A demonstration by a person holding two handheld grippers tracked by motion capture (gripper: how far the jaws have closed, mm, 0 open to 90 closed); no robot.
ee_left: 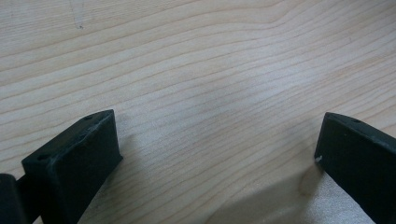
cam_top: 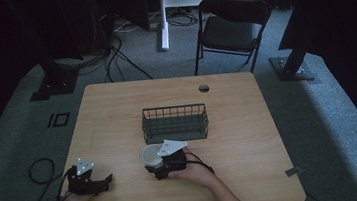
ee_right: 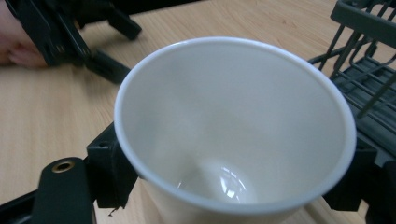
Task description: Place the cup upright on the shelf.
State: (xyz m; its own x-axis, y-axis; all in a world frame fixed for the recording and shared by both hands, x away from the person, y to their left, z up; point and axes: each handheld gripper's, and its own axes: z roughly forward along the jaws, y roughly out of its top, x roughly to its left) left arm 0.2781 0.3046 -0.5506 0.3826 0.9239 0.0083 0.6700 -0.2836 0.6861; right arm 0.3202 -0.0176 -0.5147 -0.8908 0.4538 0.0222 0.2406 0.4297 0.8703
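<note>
A: Between the jaws of the right gripper (ee_right: 224,186) — white cup (ee_right: 233,121), jaws closed on its wall from both sides, below the rim. Mouth faces the gripper's camera; inside looks empty.

B: And on the bench?

A: From the high view, right gripper (cam_top: 159,169) sits at the near middle of the bench (cam_top: 249,123), cup (cam_top: 151,155) just short of the wire basket (cam_top: 175,123), close to its near wall but apart from it. Basket looks empty.

B: Left side?

A: Left gripper (cam_top: 105,180) low at the near-left corner, jaws spread wide, nothing between them but bare wood grain. Well apart from the cup.

B: How will the cup handle?

A: Judging by the thin rim and slight gloss: light, thin-walled, likely paper or plastic. Would buckle under a hard squeeze and could slip if tilted. Best hold is on the wall below the rim, where the rolled edge stiffens it. Light pressure only.
</note>
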